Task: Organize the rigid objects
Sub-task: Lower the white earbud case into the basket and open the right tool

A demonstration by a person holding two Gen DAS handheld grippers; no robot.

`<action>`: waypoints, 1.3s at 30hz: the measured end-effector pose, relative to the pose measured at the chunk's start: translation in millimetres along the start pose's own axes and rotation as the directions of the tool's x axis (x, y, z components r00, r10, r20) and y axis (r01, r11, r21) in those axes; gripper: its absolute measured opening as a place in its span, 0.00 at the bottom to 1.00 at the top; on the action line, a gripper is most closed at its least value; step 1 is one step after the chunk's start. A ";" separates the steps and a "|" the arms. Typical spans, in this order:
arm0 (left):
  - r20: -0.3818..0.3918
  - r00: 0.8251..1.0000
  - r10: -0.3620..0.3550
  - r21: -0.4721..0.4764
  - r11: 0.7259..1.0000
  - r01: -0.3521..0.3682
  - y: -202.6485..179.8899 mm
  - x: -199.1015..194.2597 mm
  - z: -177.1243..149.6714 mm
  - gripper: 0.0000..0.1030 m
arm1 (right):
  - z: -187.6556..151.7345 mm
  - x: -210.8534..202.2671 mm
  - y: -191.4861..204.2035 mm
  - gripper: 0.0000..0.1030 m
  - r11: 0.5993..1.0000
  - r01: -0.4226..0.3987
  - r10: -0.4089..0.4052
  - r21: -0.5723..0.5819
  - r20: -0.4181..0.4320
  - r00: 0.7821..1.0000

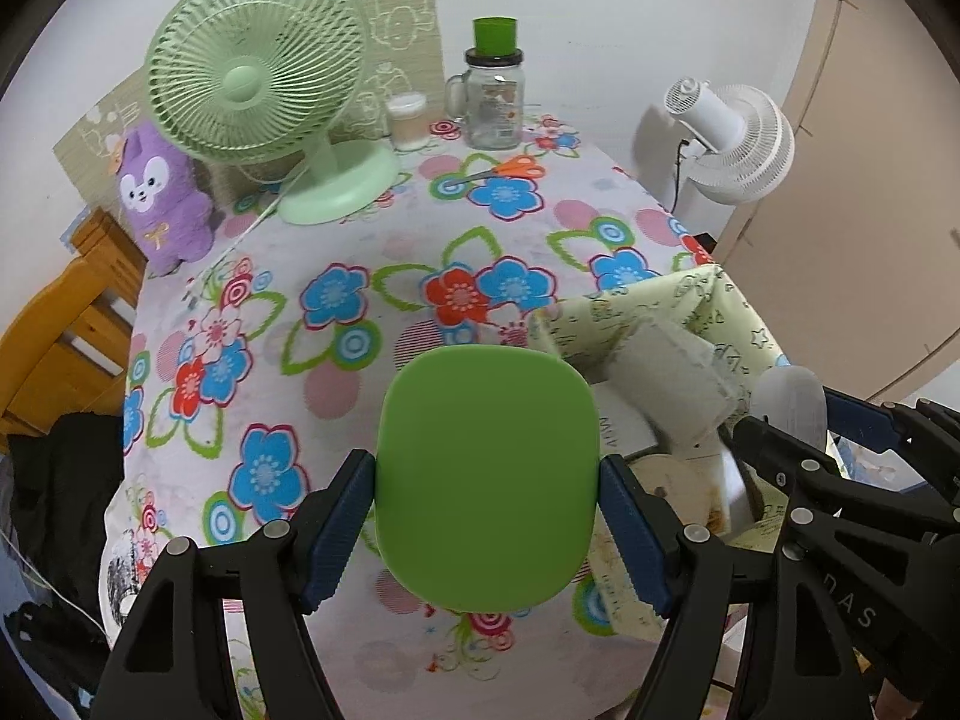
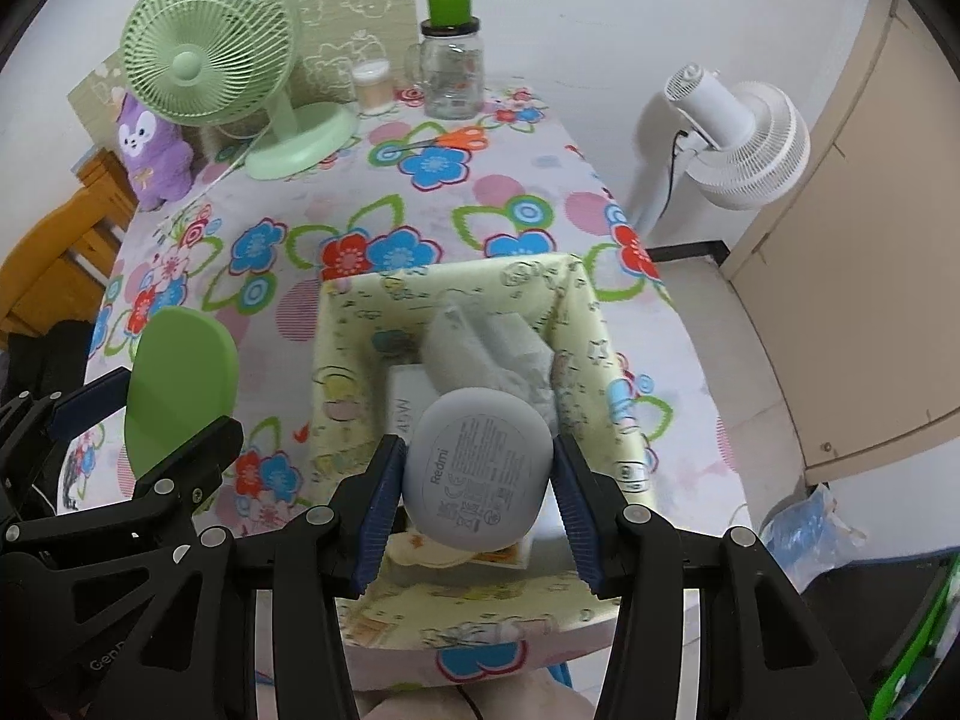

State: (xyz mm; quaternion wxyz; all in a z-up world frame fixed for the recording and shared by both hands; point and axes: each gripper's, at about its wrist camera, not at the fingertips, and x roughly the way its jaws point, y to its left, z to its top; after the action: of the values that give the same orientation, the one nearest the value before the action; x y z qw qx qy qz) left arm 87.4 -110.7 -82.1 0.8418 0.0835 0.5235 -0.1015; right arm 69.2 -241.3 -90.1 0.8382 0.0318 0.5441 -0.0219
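My left gripper [image 1: 487, 516] clamps a green case [image 1: 487, 474] above the floral tablecloth [image 1: 360, 252]. My right gripper [image 2: 477, 501] clamps a grey Redmi case [image 2: 477, 468] over the yellow fabric box [image 2: 582, 324]. At eleven o'clock, far back, a green fan [image 1: 258, 78].

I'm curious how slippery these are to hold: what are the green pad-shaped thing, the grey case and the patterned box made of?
Green pad-shaped thing: likely matte plastic or silicone, with an even colour and no glare.
Grey case: smooth matte plastic, apparently, with fine printed text.
Patterned box: looks like fabric or coated cloth over board, since the printed walls sag and crease.
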 end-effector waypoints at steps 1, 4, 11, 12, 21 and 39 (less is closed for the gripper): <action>-0.002 1.000 -0.002 0.005 1.000 0.002 -4.5 1.7 0.4 0.75 | -0.6 1.6 -4.9 0.51 1.000 -0.003 0.003 0.008 -0.007 1.000; -0.013 1.000 -0.004 0.012 1.000 0.004 -13.3 7.3 0.7 0.75 | -3.4 6.9 -15.2 0.51 0.999 -0.011 0.012 0.032 -0.027 1.000; -0.038 0.999 0.017 0.049 0.999 -0.015 -31.1 19.5 2.0 0.75 | -10.2 22.6 -33.2 0.52 0.997 -0.026 0.031 0.076 -0.075 0.997; -0.043 0.999 0.019 0.052 0.999 -0.016 -33.3 21.4 2.3 0.75 | -10.5 25.1 -35.5 0.52 0.996 -0.030 0.037 0.082 -0.083 0.996; -0.064 0.998 -0.010 0.044 0.999 0.013 -40.9 28.7 8.3 0.75 | -8.3 29.8 -47.5 0.52 0.996 -0.035 0.043 0.085 -0.091 0.995; -0.101 0.992 -0.071 0.116 0.990 0.082 -88.9 44.9 13.7 0.75 | -1.5 26.8 -91.2 0.74 0.988 -0.016 0.026 0.156 -0.062 0.998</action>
State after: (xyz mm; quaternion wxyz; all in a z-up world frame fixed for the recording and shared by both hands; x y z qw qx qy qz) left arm 95.7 -203.7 -119.4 0.8044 0.1187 0.5595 -0.1609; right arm 72.2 -332.2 -117.9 0.8155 0.1036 0.5668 -0.0545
